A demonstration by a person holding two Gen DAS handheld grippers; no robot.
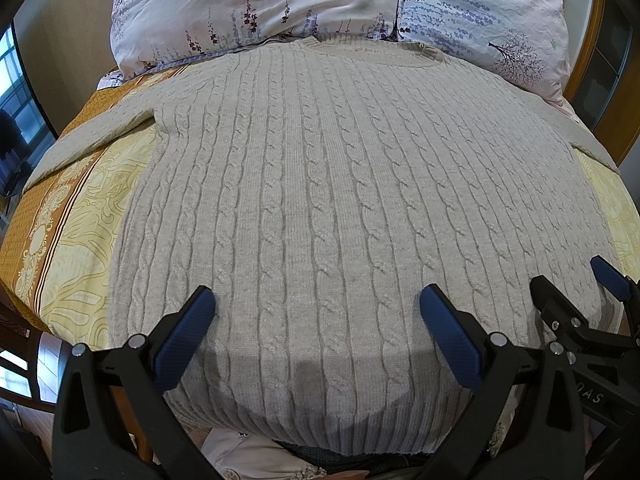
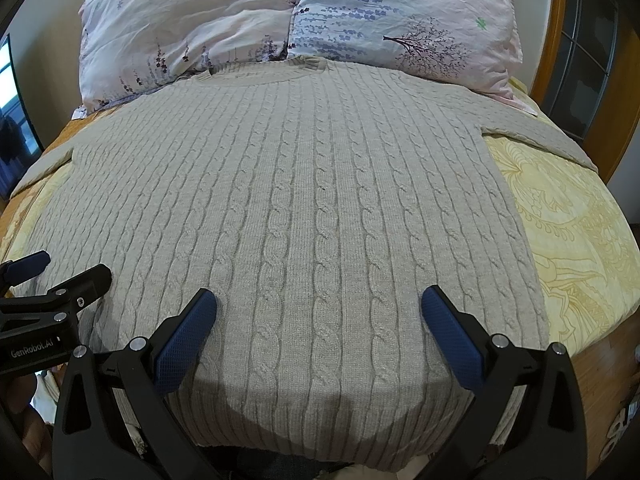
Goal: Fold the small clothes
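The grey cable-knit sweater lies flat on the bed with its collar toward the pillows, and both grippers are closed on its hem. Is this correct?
Not quite. The sweater does lie flat with its collar toward the pillows, but both wrist views show the left gripper and the right gripper with jaws wide open above the lower part, gripping nothing.

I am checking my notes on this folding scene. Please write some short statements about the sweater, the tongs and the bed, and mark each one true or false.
1. The sweater lies spread flat on the bed. True.
2. The left tongs are shut on the hem. False: they are open, gripping nothing.
3. The pillows lie beyond the collar. True.
4. The sweater is striped red. False: it is plain beige cable knit.
5. The right tongs are open. True.
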